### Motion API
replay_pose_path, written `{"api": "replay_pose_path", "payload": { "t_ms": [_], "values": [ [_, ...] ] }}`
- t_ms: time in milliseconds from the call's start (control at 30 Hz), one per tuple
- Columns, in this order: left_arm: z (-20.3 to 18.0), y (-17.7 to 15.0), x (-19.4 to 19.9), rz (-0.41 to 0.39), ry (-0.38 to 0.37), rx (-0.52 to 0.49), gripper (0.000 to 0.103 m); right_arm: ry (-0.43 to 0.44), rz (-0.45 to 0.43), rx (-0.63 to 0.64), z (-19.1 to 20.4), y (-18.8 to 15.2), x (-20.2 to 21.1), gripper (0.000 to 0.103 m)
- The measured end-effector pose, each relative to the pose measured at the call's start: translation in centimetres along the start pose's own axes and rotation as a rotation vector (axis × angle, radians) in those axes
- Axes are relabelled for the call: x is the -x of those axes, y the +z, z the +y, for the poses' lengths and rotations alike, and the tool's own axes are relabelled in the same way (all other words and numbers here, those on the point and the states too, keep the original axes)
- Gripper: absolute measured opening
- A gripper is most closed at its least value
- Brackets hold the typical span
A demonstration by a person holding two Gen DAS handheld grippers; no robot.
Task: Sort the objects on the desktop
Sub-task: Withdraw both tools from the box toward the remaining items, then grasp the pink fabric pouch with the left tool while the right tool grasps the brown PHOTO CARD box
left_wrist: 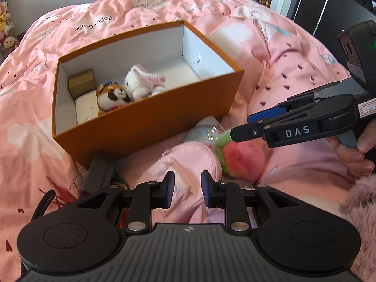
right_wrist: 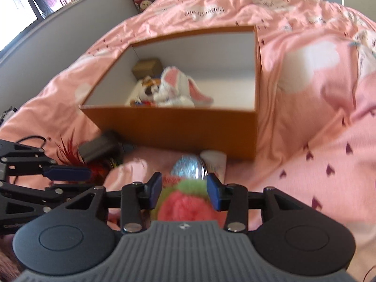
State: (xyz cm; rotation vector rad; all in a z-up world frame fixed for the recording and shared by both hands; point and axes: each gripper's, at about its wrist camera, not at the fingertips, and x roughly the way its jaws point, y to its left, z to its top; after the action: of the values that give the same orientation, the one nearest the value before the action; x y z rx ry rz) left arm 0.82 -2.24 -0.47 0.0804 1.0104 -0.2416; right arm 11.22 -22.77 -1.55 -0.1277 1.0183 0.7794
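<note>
Two black handheld grippers work over a rumpled pink quilt [left_wrist: 293,89] printed with white clouds and small dark marks. We carry our right gripper [right_wrist: 184,191] with its blue-padded fingers spread wide on either side of a fluffy plush ball, red with a green fringe [right_wrist: 182,205]; the pads flank the ball, but blur keeps us from telling whether they press on it. In the left wrist view that same ball [left_wrist: 239,156] lies just under the right gripper's tips, on the quilt. Our left gripper [left_wrist: 188,189] hovers nearby with its fingers parted over a pink fold, holding nothing. Beyond both stands an open orange cardboard box with white inner walls [left_wrist: 150,117], and inside it lie a white knitted rabbit with pink ears [left_wrist: 141,83], a brown-and-white plush animal [left_wrist: 111,97] touching it, a small tan carton [left_wrist: 82,83] and a white flat case [left_wrist: 85,109]. Just before the box's near wall sit a shiny silvery sphere [right_wrist: 189,165], a dark block [right_wrist: 98,149] and red feathers [right_wrist: 68,155].
</note>
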Motion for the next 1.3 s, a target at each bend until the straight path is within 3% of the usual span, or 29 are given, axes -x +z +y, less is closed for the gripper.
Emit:
{"api": "replay_pose_path", "payload": {
  "t_ms": [200, 400, 633, 733, 833, 1067, 1133, 1233, 1300],
  "values": [
    [-2.5, -0.6, -1.5, 0.03, 0.062, -0.113, 0.047, -0.022, 0.035, 0.001, 0.0, -1.0, -0.7, 0.048],
    [-3.7, -1.0, -3.2, 0.052, 0.095, -0.154, 0.047, -0.024, 0.039, -0.006, -0.1, -1.3, -0.6, 0.051],
    [-4.7, -0.9, -5.4, 0.105, 0.16, -0.188, 0.054, -0.034, 0.039, 0.0, 0.1, -1.2, -0.7, 0.053],
    [-4.4, -0.8, -6.4, 0.137, 0.175, -0.17, 0.052, -0.037, 0.035, 0.004, 0.2, -1.2, -0.6, 0.053],
    [-4.3, -1.1, -5.6, 0.105, 0.175, -0.166, 0.044, -0.039, 0.035, -0.001, 0.0, -1.3, -0.5, 0.053],
    [-2.3, -1.3, -3.4, 0.045, 0.163, -0.057, 0.039, -0.04, 0.029, 0.008, 0.1, -1.5, -0.2, 0.053],
    [-1.1, -1.3, -2.7, 0.041, 0.136, 0.012, 0.037, -0.008, 0.012, 0.027, 0.5, -1.5, 0.3, 0.051],
    [0.3, -1.1, -1.7, 0.032, 0.1, 0.1, 0.036, 0.084, 0.017, 0.043, 1.1, -1.5, 0.7, 0.036],
    [1.1, -0.8, -1.1, 0.02, 0.075, 0.146, 0.035, 0.135, 0.028, 0.067, 1.9, -1.5, 0.6, 0.034]
  ]
}}
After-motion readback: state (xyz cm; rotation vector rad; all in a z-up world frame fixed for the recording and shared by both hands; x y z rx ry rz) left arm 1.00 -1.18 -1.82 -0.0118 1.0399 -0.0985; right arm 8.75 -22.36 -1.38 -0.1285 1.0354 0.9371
